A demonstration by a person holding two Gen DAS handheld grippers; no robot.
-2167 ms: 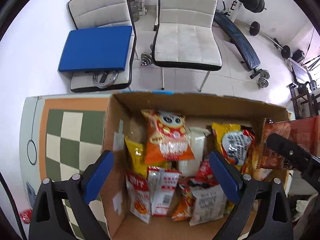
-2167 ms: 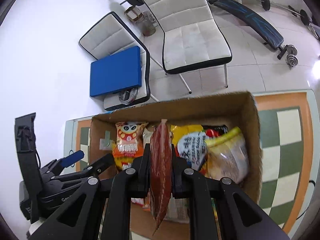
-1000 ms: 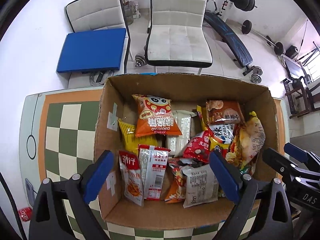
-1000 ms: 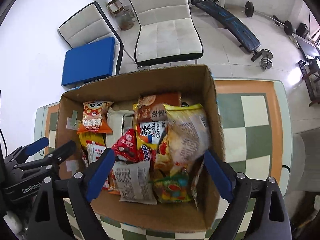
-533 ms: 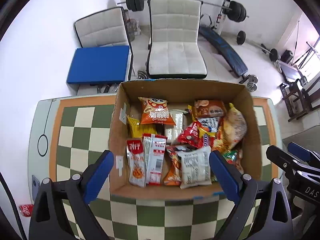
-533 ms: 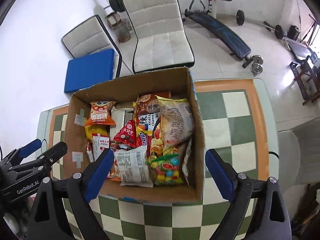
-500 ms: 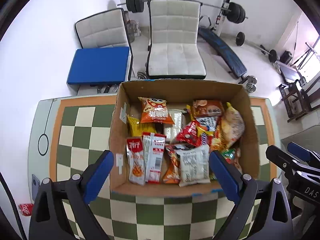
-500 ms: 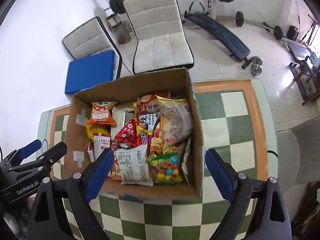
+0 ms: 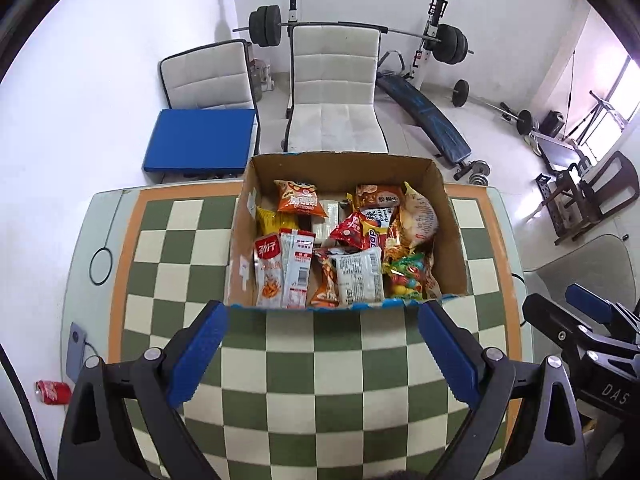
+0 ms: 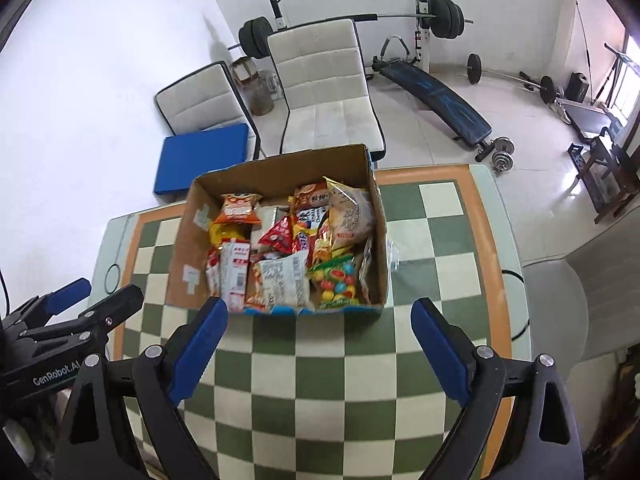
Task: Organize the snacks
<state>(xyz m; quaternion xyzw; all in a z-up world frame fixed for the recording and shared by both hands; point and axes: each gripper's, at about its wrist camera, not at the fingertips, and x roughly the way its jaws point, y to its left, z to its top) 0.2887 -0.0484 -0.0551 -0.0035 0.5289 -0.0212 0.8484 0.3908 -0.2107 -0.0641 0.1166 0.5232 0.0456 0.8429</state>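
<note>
While both grippers' fingers (image 9: 198,354) (image 10: 438,350) gape empty: one snack-filled cardboard box (image 9: 450,224), two white chairs (image 9: 334,92).

Bare desk (image 9: 320,360) fills the lower frame before the cardboard box (image 9: 456,248); its walls ring packed snack packets (image 9: 356,272), open only from above.

Cardboard box (image 9: 452,240) sits on the table (image 9: 168,264), toward its far edge, snack packets (image 9: 352,248) packed inside. Two chairs (image 9: 336,120) stand beyond the table's far side; a flat cushion (image 9: 200,140) lies on the left chair's seat. Weight bench (image 9: 424,120) and barbell rack (image 9: 436,36) far right. Soda can (image 9: 52,392) on the floor, near left of the table.
</note>
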